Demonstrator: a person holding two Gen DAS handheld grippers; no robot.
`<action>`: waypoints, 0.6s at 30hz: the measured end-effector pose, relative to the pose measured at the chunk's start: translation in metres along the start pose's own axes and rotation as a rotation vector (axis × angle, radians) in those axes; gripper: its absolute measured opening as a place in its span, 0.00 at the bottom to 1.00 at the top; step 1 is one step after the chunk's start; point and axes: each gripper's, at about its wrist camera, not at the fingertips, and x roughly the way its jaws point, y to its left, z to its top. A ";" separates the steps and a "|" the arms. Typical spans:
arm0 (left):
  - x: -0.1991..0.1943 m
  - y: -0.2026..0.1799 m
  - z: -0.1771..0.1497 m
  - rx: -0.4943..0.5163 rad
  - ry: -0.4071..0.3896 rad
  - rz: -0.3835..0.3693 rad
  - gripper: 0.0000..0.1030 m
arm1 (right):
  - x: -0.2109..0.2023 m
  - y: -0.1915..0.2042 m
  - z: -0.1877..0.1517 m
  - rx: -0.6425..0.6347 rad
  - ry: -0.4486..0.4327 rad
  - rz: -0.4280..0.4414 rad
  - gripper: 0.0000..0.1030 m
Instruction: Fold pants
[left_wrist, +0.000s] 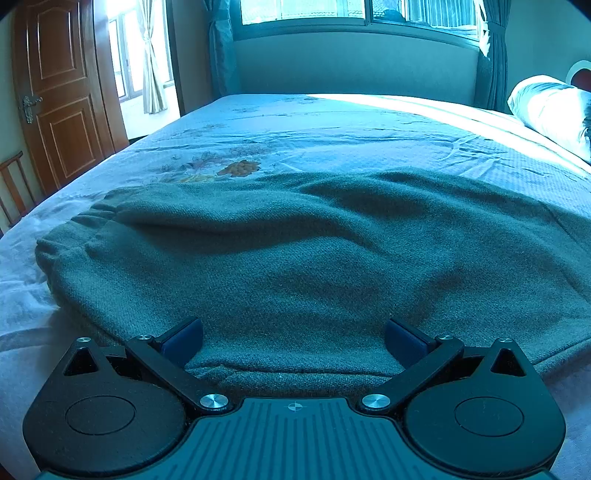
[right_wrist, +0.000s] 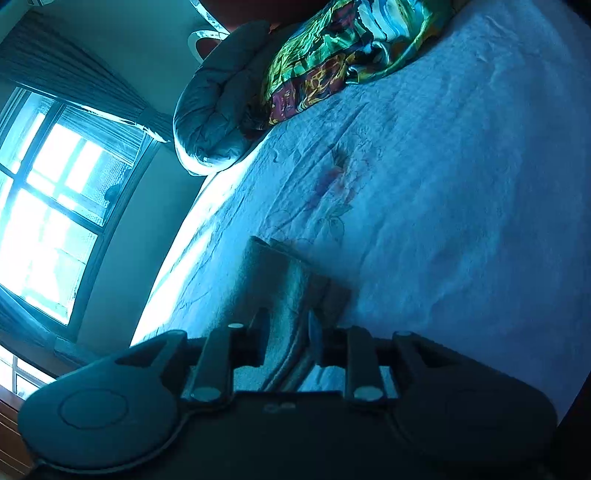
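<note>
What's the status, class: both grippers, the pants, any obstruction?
Left gripper open, fingers straddling the near edge of the pants. Right gripper shut on a fold of the pants, lifted above the bedsheet. Nothing in the way.

Our left gripper (left_wrist: 293, 341) sits low and level, its two blue-padded fingers (left_wrist: 183, 341) spread wide apart with nothing pinched between them. Our right gripper (right_wrist: 286, 341) is rolled well to one side, so its view tilts steeply. Its fingers (right_wrist: 260, 332) stand close together, nearly parallel, clamped on a folded edge of the pants (right_wrist: 280, 295) that juts forward past the fingertips.
</note>
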 end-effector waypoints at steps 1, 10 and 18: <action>0.000 0.000 0.000 0.000 0.002 -0.001 1.00 | 0.003 0.002 0.000 -0.004 -0.004 -0.001 0.17; 0.000 0.000 0.000 -0.003 -0.005 -0.001 1.00 | 0.002 0.009 -0.002 -0.007 0.028 -0.048 0.19; -0.001 0.002 0.000 -0.008 -0.003 -0.007 1.00 | 0.015 0.012 -0.007 0.011 0.100 -0.070 0.18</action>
